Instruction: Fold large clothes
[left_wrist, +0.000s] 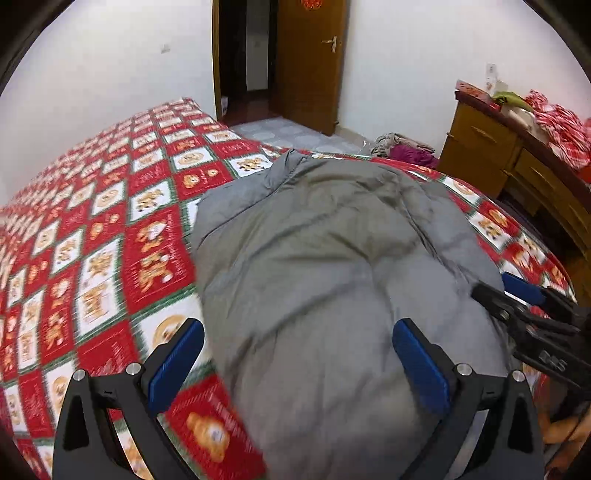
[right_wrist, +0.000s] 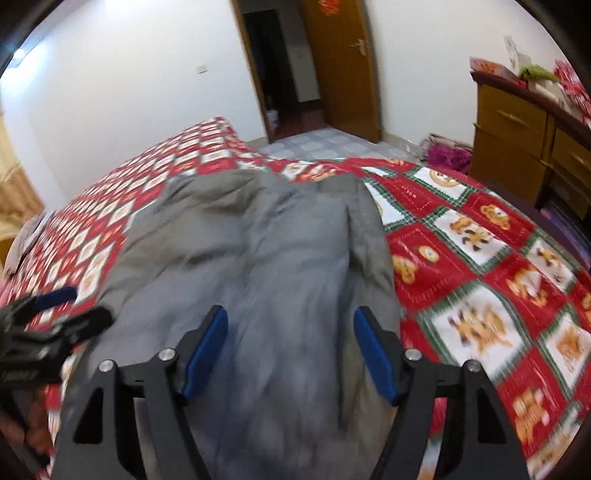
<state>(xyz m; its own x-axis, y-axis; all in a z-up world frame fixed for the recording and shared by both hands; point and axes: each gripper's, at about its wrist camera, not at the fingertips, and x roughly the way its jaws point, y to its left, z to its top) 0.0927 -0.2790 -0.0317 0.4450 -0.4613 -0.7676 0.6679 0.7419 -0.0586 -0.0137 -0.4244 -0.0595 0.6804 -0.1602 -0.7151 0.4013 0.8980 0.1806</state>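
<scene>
Left wrist view shows the left gripper (left_wrist: 299, 363) spread wide and empty over the near end of a grey padded coat (left_wrist: 332, 266) lying lengthwise on the bed (left_wrist: 110, 229), the right gripper (right_wrist: 291, 354) likewise apart, sides seemingly folded in, crosswise fold probably left.

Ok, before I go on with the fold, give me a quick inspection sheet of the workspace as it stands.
Surface: bed under a red, white and green checked cover with cartoon figures.
Job's things: one grey padded garment lying on the cover; it reaches the bed's far edge.
Clutter: pile of clothes on the floor by the dresser; red items on its top.
Grippers: left gripper open, above the garment's left edge; right gripper open above the garment. Neither holds cloth.
Cables: nothing seen.
Surroundings: white walls, wooden door open onto a dark doorway, tiled floor.
</scene>
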